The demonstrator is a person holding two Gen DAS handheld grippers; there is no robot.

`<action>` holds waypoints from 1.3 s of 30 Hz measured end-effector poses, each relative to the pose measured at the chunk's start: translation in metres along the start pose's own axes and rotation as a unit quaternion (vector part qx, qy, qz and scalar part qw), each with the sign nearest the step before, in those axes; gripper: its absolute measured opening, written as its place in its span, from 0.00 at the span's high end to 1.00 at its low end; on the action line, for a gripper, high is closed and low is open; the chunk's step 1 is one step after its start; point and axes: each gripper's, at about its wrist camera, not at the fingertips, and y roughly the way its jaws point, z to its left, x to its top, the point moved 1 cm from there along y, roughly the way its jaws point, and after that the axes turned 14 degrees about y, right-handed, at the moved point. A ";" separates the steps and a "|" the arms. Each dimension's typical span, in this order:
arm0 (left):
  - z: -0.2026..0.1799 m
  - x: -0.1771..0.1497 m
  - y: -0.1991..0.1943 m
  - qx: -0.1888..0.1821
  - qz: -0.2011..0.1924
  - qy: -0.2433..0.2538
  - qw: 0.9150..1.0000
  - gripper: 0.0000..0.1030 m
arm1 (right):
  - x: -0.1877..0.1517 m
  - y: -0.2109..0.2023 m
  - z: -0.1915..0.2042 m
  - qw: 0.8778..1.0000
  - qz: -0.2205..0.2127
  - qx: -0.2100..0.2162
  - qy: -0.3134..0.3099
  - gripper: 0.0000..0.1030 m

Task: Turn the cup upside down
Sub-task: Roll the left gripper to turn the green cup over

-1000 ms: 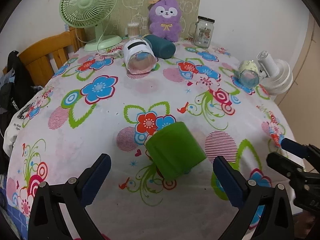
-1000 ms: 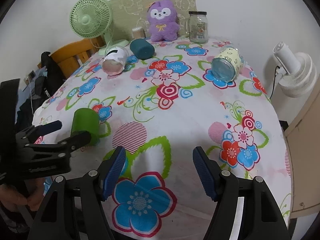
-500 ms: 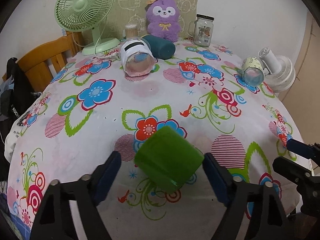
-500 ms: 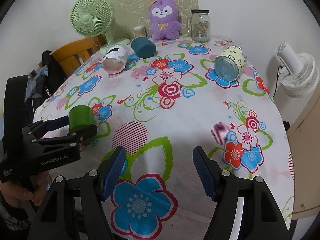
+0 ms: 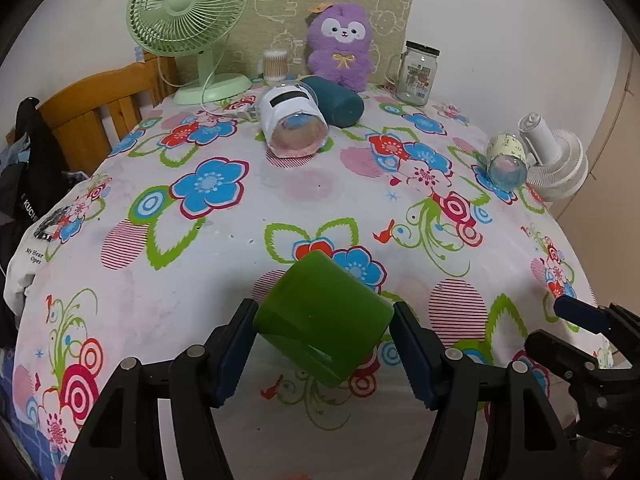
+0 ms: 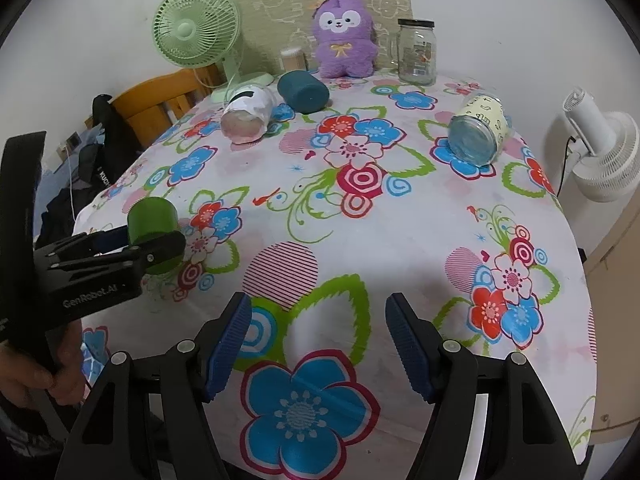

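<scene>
A green cup (image 5: 322,316) is clamped between the blue pads of my left gripper (image 5: 322,344). It is tilted, base pointing away and up, lifted a little above the floral tablecloth (image 5: 280,200). In the right wrist view the same cup (image 6: 152,220) sits in my left gripper (image 6: 136,246) at the left edge. My right gripper (image 6: 318,344) is open and empty over the near edge of the table; it also shows in the left wrist view (image 5: 576,336).
Lying on their sides: a white-sleeved glass cup (image 5: 292,120), a dark teal cup (image 5: 338,100), a cream glass (image 5: 506,160). At the back: green fan (image 5: 188,20), purple plush (image 5: 340,46), glass jar (image 5: 418,72). White fan (image 5: 556,160) at right, wooden chair (image 5: 100,112) at left.
My left gripper moved forward around the green cup, shut on it and lifted it off the cloth, tilting it. My right gripper stayed in place, open.
</scene>
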 end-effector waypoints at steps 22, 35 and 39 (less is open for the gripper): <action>0.051 0.003 -0.007 -0.216 0.231 -0.066 0.946 0.33 | -0.004 -0.003 0.006 1.000 0.001 0.014 -0.001 0.30; 0.056 0.002 0.022 -0.283 0.308 -0.120 0.900 0.26 | -0.007 -0.002 0.012 1.000 0.004 0.019 -0.004 0.30; 0.062 0.003 0.027 -0.273 0.302 -0.129 0.904 0.07 | -0.008 -0.001 0.012 1.000 0.004 0.018 -0.005 0.30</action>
